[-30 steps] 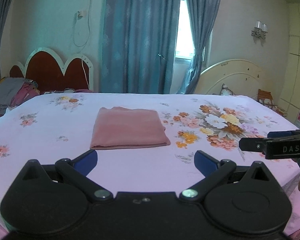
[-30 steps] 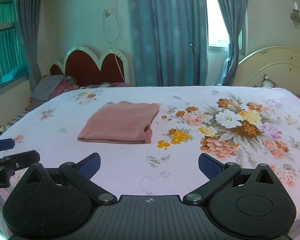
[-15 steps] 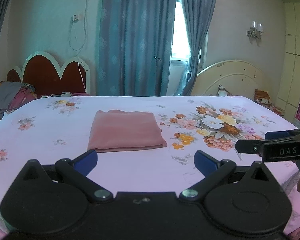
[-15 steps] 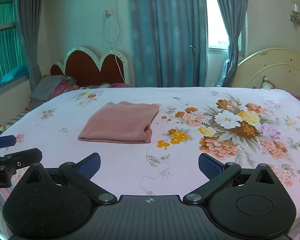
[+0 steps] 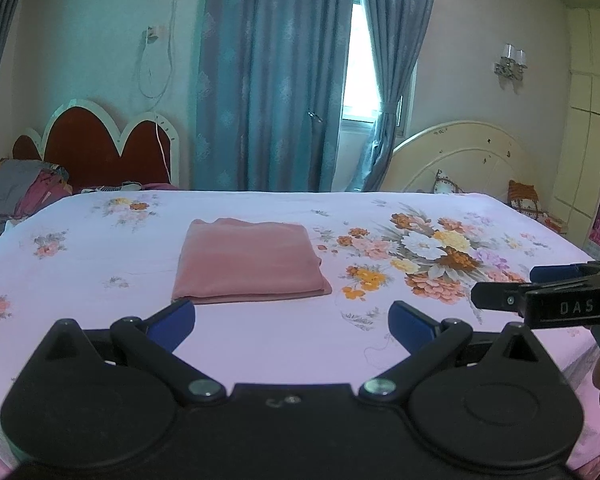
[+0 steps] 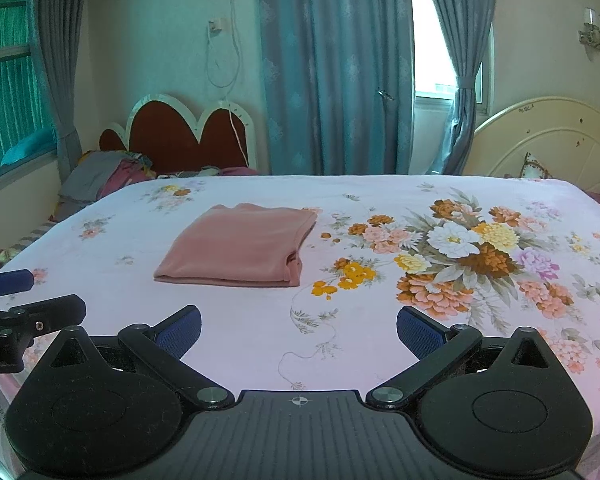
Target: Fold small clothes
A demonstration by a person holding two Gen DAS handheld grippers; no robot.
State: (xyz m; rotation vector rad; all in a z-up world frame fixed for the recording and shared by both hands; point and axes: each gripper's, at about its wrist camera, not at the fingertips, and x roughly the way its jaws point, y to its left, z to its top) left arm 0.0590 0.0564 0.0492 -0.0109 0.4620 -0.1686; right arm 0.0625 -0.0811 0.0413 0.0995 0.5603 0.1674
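A pink garment [image 5: 250,264] lies folded into a neat rectangle on the floral bedsheet [image 5: 100,264]; it also shows in the right wrist view [image 6: 240,246]. My left gripper [image 5: 291,320] is open and empty, held back from the garment near the bed's front edge. My right gripper [image 6: 299,330] is open and empty, to the right of the garment and also back from it. The right gripper's fingers [image 5: 500,298] show at the right of the left wrist view. The left gripper's fingers [image 6: 40,312] show at the left of the right wrist view.
A pile of grey and pink clothes [image 5: 24,192] lies at the far left by a red headboard [image 5: 100,148]. Blue curtains [image 5: 272,80] hang behind the bed. A cream headboard [image 5: 468,160] stands at the far right. A large flower print [image 6: 460,252] covers the sheet's right side.
Both grippers have drawn back and tilted up slightly, so the garment sits a little lower in each view. The garment has not moved. Both grippers stay open.
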